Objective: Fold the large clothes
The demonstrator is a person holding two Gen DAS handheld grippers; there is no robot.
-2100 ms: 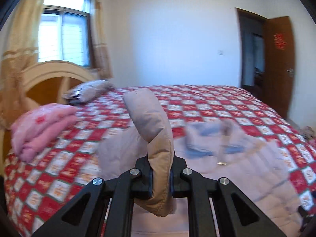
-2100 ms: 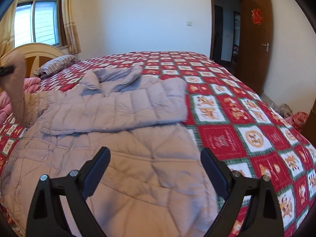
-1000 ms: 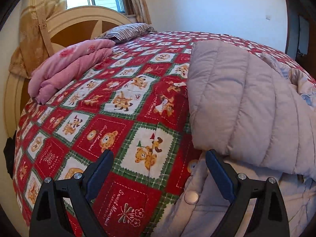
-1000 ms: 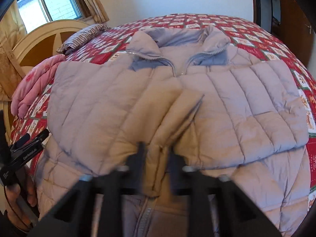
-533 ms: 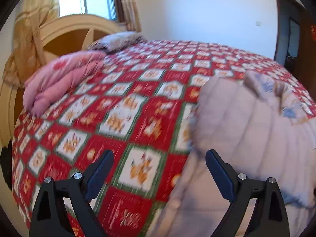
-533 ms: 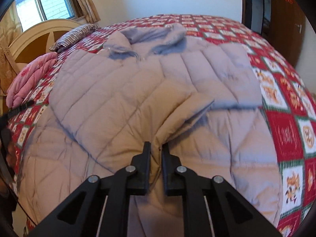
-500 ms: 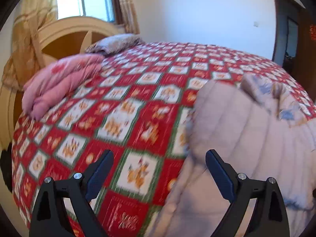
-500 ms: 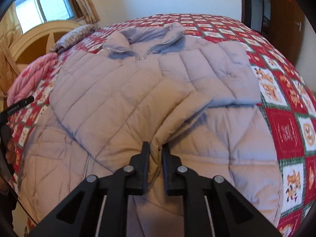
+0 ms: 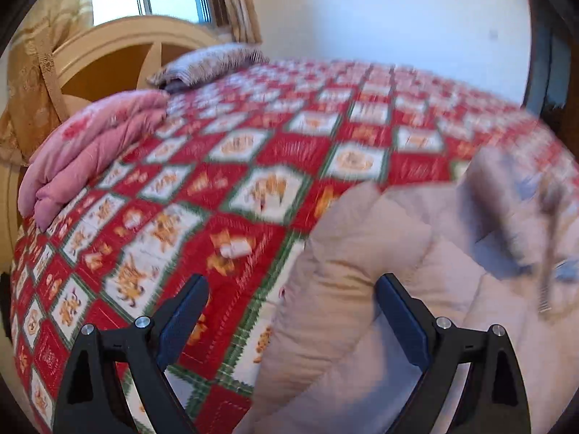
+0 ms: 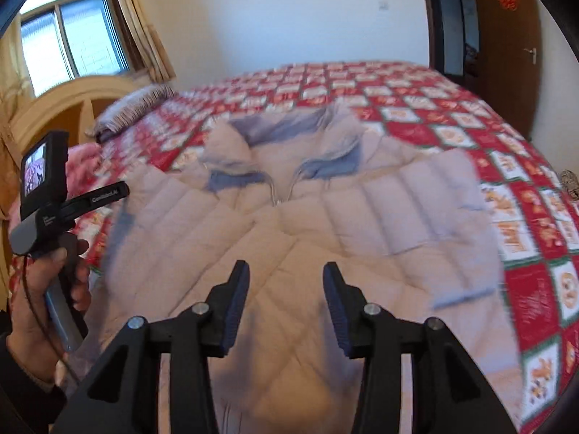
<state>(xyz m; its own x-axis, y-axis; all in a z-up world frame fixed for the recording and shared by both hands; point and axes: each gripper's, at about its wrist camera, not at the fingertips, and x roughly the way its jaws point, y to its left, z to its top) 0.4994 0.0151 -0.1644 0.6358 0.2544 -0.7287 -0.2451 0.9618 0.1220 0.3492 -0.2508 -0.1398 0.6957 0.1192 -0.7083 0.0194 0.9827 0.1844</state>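
A pale lilac-beige quilted down jacket [image 10: 325, 224] lies on the bed, collar [image 10: 282, 133] at the far end, both sleeves folded across its front. My right gripper [image 10: 286, 289] is open and empty just above the jacket's middle. My left gripper [image 9: 291, 311] is open and empty over the jacket's left edge [image 9: 343, 253], where it meets the bedspread. The hand-held left gripper unit [image 10: 54, 202] also shows at the left of the right wrist view. Both views are motion-blurred.
The bed has a red, green and white patchwork bedspread [image 9: 224, 166]. A folded pink quilt [image 9: 90, 144] and a striped pillow [image 9: 213, 59] lie by the wooden headboard [image 9: 119, 47]. A brown door [image 10: 506, 47] stands open at the right.
My right gripper has let go of the sleeve and opened, lifting back a little. My left gripper stays open and has shifted along the jacket's left edge.
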